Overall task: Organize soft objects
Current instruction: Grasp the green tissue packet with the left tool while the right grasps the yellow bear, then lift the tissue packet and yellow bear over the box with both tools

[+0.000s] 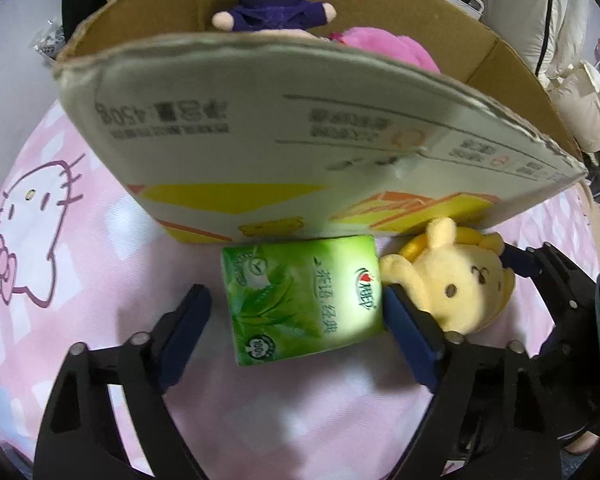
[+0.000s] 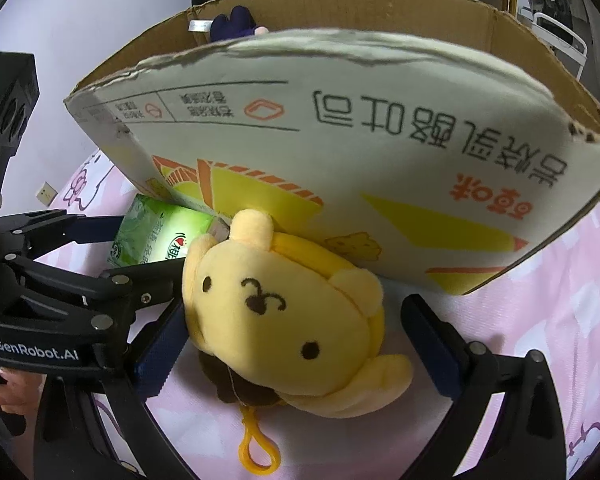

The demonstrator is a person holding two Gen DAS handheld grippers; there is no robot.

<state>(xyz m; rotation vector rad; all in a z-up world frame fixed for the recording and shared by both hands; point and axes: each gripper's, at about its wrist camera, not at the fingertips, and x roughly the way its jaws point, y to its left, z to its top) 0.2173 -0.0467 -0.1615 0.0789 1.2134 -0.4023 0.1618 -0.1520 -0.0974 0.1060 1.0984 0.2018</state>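
A green tissue pack (image 1: 300, 300) lies on the pink sheet against the front wall of a cardboard box (image 1: 220, 140). My left gripper (image 1: 296, 292) straddles the pack, open: the right pad (image 1: 404, 320) is at the pack's edge and the left pad (image 1: 188, 320) stands a little apart. Beside it, a yellow bear plush (image 2: 280, 312) with a yellow clip loop lies between the fingers of my right gripper (image 2: 296, 308), also open, with a gap on the right side. Inside the box are a dark purple plush (image 1: 276, 8) and a pink plush (image 1: 380, 48).
The bed's pink sheet (image 1: 32, 208) carries a white cartoon cat print. The box wall (image 2: 340, 140) rises right behind both objects. My left gripper's body (image 2: 60, 280) crowds the yellow plush's left side. White bags (image 1: 580, 108) stand off the bed at right.
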